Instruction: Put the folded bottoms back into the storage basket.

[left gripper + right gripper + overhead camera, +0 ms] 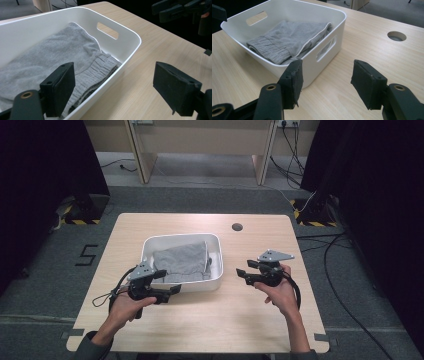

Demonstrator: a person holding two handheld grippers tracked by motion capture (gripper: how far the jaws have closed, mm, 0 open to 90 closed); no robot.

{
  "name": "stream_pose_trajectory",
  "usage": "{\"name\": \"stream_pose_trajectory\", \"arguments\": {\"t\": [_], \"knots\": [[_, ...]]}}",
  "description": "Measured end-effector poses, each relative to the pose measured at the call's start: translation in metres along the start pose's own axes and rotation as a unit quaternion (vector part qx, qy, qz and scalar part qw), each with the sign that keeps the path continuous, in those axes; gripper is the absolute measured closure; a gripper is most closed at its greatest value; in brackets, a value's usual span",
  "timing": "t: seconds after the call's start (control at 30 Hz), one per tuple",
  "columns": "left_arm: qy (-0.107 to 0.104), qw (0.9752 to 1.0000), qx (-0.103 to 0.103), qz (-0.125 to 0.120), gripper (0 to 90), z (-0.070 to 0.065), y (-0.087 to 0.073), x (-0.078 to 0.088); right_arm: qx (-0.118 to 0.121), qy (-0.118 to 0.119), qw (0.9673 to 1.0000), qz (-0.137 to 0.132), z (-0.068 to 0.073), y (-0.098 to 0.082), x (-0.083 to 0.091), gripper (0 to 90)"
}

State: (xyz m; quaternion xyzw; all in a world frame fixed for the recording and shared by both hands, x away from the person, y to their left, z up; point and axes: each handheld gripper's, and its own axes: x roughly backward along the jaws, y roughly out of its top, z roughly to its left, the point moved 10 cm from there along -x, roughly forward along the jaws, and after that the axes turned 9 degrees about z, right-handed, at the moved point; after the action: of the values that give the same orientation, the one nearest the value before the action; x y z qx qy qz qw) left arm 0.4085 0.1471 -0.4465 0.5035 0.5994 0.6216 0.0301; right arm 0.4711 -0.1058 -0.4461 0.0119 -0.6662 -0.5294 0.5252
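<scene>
In the high view both forearms come up from the bottom edge, and each hand holds its tongs low over the bench [200,320]. The left hand [125,307] sits at lower left of centre, its wrist bent so that the left tongs [170,292] point toward the right of the frame, just at the near wall of the white bin [216,265]. The right hand [280,292] sits right of centre, and the right tongs [242,275] point toward the left of the frame, near the bin's right wall but apart from it.

The left tongs are spread wide with nothing gripped; in the left gripper view one jaw stands over the bin's inside and the other over bare bench, so they straddle the bin's rim without pressing on it. The right tongs are spread too, with nothing between the jaws.

The grey folded garment [182,260] lies inside the bin, in the middle of the frame. It is soft knit cloth with a ribbed band [268,51] along one edge, and it covers most of the bin's floor.
</scene>
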Motion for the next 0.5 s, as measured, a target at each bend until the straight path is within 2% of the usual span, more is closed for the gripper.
{"name": "stream_pose_trajectory", "arguments": {"t": [0.1, 0.17, 0.3, 0.5], "knots": [[0.000, 1.0000, 0.000, -0.002, 17.7, -0.002, -0.003, 0.000, -0.002, -0.008, 1.0000, -0.002, -0.001, -0.009, 0.004, 42.5], [0.001, 0.9999, -0.011, 0.006, 17.7, -0.005, -0.005, 0.000, -0.004, -0.011, 0.9999, -0.004, -0.001, -0.014, 0.006, 42.3], [0.004, 0.9998, -0.018, 0.005, 17.7, -0.009, -0.008, 0.000, -0.005, -0.014, 0.9998, -0.015, 0.000, -0.022, 0.011, 42.1], [-0.002, 0.9997, -0.025, 0.009, 17.7, -0.016, -0.015, -0.002, -0.004, -0.017, 0.9998, -0.010, 0.001, -0.033, 0.015, 41.9]]}}
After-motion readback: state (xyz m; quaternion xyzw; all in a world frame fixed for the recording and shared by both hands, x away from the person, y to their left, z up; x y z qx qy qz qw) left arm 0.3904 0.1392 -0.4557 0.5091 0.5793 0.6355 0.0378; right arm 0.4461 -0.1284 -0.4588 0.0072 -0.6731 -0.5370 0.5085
